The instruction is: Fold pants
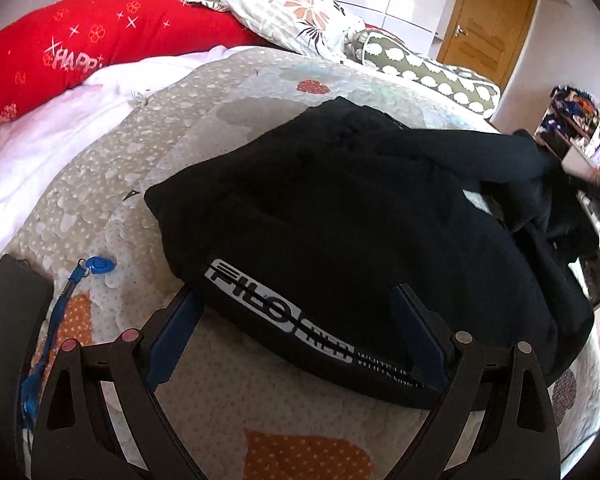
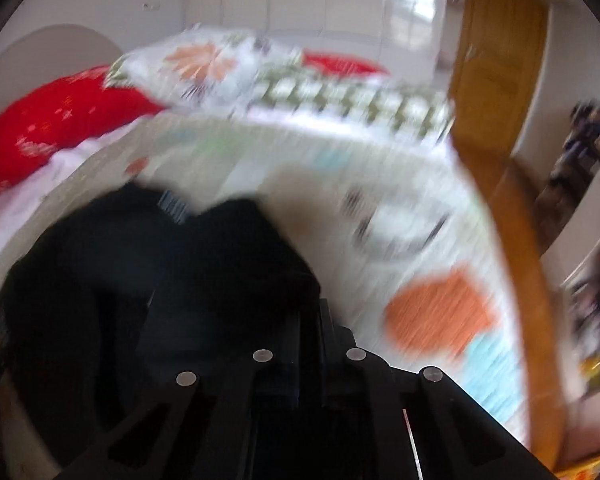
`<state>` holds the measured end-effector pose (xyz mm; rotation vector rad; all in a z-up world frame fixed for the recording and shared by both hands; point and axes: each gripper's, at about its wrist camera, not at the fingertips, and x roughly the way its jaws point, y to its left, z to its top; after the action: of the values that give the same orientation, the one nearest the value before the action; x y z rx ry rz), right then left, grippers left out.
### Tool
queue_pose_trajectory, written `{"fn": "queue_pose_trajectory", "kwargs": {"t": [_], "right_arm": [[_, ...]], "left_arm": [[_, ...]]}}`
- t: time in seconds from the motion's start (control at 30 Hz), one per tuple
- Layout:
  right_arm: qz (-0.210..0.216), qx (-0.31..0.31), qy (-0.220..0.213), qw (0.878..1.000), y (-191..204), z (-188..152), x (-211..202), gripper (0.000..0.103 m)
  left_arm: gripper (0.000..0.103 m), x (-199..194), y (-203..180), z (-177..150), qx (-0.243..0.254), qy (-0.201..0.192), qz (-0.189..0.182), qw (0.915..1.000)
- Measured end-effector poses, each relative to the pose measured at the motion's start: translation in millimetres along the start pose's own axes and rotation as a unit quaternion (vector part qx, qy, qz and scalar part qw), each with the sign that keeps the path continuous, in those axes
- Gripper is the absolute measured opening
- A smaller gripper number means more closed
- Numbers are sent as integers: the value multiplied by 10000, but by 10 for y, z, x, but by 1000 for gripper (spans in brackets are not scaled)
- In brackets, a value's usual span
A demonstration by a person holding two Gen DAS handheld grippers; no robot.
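Straddling the bunched black pants [image 1: 340, 216] on the bed [image 1: 228, 88], left gripper [image 1: 296, 336] jaws wide, empty. Right gripper [image 2: 304, 320] blurred, jaws seemingly closed on fabric; folding barely begun.

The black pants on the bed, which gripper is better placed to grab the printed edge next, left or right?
Left. The left gripper is open with its fingers straddling the printed edge of the black pants. The right gripper appears closed with black cloth in front; its view is blurred.
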<state>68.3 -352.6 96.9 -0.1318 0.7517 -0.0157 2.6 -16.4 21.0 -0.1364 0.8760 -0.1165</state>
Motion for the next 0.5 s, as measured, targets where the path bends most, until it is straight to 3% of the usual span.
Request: {"fn": "queue_pose_trajectory", "kwargs": {"t": [0.1, 0.2, 0.27, 0.3, 0.37, 0.43, 0.5], "right_arm": [[-637, -247, -415, 9968, 44, 344, 116, 5], [-770, -414, -527, 9948, 83, 448, 341, 7], [-662, -553, 54, 9963, 80, 403, 550, 14], [-362, -365, 398, 9979, 11, 314, 587, 18], [204, 39, 548, 9983, -167, 120, 460, 28], [283, 394, 645, 9967, -392, -175, 203, 43], [403, 742, 677, 9941, -606, -517, -83, 46]], "left_arm": [[94, 26, 25, 29, -71, -3, -54, 10000], [94, 61, 49, 46, -136, 42, -86, 9999], [94, 66, 59, 52, -147, 39, -106, 9998], [94, 61, 58, 58, -153, 38, -118, 9998], [94, 52, 80, 66, -203, 21, -147, 9997], [94, 44, 92, 69, -246, 17, -157, 9996], [94, 44, 111, 80, -299, 3, -156, 9994]]}}
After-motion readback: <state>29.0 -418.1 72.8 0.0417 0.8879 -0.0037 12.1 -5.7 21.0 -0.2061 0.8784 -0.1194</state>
